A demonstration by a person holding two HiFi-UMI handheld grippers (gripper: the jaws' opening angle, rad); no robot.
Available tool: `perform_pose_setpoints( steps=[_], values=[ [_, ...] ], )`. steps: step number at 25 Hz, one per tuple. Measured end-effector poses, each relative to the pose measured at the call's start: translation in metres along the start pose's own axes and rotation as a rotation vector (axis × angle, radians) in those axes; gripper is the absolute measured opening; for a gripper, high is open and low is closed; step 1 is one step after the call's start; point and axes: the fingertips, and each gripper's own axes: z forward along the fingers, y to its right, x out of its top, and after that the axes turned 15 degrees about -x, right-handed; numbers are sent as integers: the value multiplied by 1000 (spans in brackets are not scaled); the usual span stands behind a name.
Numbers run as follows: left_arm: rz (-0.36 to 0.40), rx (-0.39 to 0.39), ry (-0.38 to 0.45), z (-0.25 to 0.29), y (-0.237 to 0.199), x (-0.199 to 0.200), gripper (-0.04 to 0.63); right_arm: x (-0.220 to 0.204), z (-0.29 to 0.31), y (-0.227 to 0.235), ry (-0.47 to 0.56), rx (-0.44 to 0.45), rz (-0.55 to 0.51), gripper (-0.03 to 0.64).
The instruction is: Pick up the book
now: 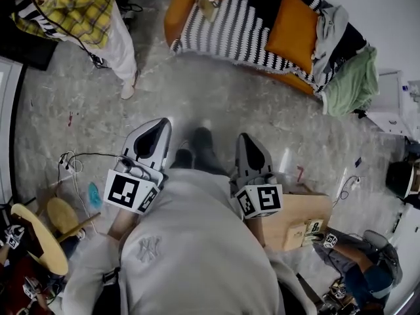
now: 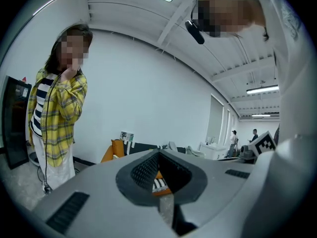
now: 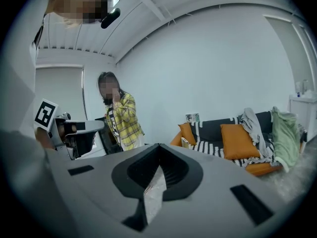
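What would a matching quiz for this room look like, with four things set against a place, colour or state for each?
Things:
1 book
2 cushion
3 draped cloth
4 right gripper

Matches:
A green
B jaws shut, nothing held
C at the picture-left end of the sofa in the head view
D orange

Pairs: 1-C, 2-D, 3-A, 4-B

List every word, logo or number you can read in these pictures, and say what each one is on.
"NY", interlocked letters, on the grey sweatshirt.
Print on the cardboard box: too small to read.
Cover of the book: too small to read.
Marker cubes: square patterns only, no letters.
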Motion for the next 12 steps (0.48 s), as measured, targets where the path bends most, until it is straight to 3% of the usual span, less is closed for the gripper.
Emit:
perform_pose_setpoints(
  steps=[12],
  values=[
    [-8,31,30,80,-30,17,9,33,71,44,0,35,-12,17]
  ],
)
